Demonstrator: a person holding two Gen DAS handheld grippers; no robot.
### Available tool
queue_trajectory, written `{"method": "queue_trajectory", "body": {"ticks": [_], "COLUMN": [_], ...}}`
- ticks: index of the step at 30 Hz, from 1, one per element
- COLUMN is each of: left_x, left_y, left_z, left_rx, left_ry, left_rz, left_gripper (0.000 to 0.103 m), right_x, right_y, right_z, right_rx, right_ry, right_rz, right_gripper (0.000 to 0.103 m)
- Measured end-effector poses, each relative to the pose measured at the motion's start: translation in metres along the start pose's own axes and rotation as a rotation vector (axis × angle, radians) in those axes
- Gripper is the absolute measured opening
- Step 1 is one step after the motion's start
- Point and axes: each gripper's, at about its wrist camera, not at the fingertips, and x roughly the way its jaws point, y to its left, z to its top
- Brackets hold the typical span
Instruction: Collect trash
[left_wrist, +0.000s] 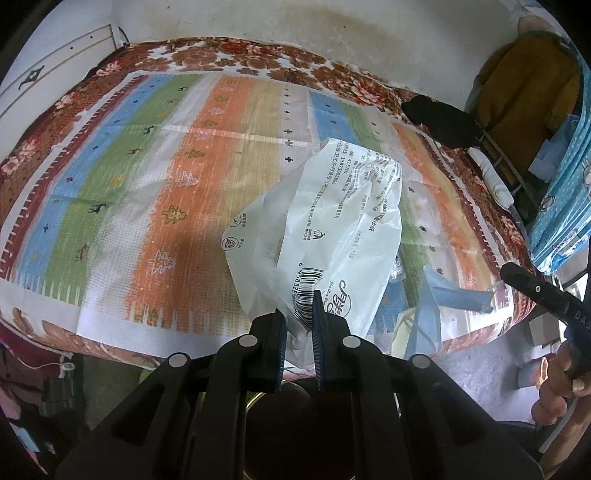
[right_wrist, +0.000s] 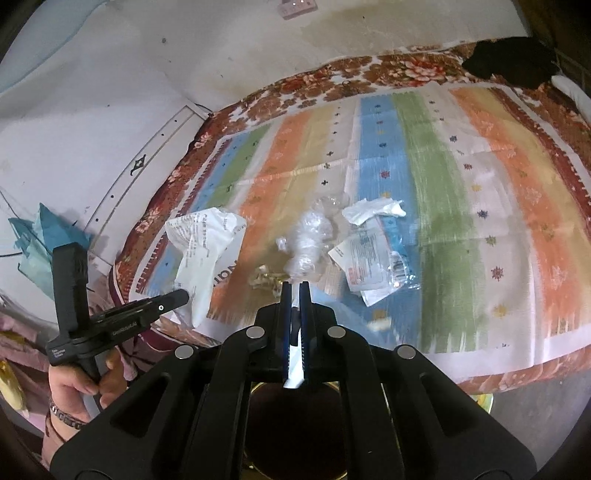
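Observation:
My left gripper (left_wrist: 299, 304) is shut on a large white plastic bag (left_wrist: 332, 229) with a barcode and black print, held above the striped cloth (left_wrist: 147, 177). The same bag shows in the right wrist view (right_wrist: 203, 254) beside the left gripper (right_wrist: 162, 302). My right gripper (right_wrist: 294, 286) is shut on a light blue face mask (right_wrist: 293, 369), seen in the left wrist view as blue folds (left_wrist: 436, 295). On the cloth lie clear crumpled plastic (right_wrist: 310, 236), a white tissue (right_wrist: 373, 210), a printed clear wrapper (right_wrist: 373, 266) and small pale scraps (right_wrist: 266, 280).
A dark round bin opening (right_wrist: 291, 424) sits below both grippers at the table's near edge. A black cloth (right_wrist: 513, 62) lies at the table's far corner. A white wall (right_wrist: 147, 74) stands behind. A chair with a yellow garment (left_wrist: 524, 99) stands at the right.

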Motion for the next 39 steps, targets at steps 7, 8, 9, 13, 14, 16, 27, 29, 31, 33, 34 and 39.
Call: {"method": "queue_trajectory", "body": {"ticks": [7, 8, 9, 13, 14, 16, 27, 29, 31, 33, 34, 39], "left_x": [-0.002, -0.002, -0.002, 0.001, 0.002, 0.004, 0.007, 0.008, 0.009, 0.01, 0.011, 0.019], "left_y": [0.0, -0.001, -0.002, -0.01, -0.011, -0.014, -0.024, -0.023, -0.021, -0.021, -0.02, -0.017], "left_z": [0.0, -0.001, -0.001, -0.002, -0.002, -0.002, -0.004, -0.004, -0.006, -0.006, -0.005, -0.001], "left_rx": [0.006, 0.009, 0.012, 0.027, 0.03, 0.036, 0.068, 0.07, 0.067, 0.06, 0.057, 0.057], "left_ry": [0.003, 0.006, 0.008, 0.018, 0.022, 0.026, 0.037, 0.042, 0.047, 0.051, 0.053, 0.064], "left_rz": [-0.001, 0.0, 0.0, -0.003, -0.004, -0.002, -0.016, -0.015, -0.013, -0.01, -0.008, 0.011], "left_gripper": [0.011, 0.011, 0.011, 0.011, 0.011, 0.011, 0.012, 0.013, 0.013, 0.013, 0.013, 0.013], "right_x": [-0.014, -0.014, -0.015, -0.004, -0.001, 0.014, 0.034, 0.035, 0.04, 0.047, 0.05, 0.073], "right_y": [-0.01, -0.012, -0.015, -0.038, -0.045, -0.069, -0.102, -0.098, -0.096, -0.099, -0.1, -0.106], "right_z": [0.015, 0.017, 0.021, 0.037, 0.04, 0.045, 0.035, 0.033, 0.03, 0.028, 0.027, 0.022], "right_rx": [0.011, 0.01, 0.004, 0.016, 0.028, 0.081, 0.128, 0.106, 0.084, 0.075, 0.077, 0.084], "right_ry": [-0.071, -0.078, -0.092, -0.109, -0.102, -0.06, 0.019, 0.028, 0.046, 0.067, 0.076, 0.131], "right_rz": [-0.021, -0.032, -0.059, -0.148, -0.18, -0.244, -0.291, -0.293, -0.308, -0.33, -0.336, -0.347], "right_gripper": [0.004, 0.004, 0.004, 0.004, 0.005, 0.035, 0.05, 0.05, 0.05, 0.05, 0.05, 0.05]}}
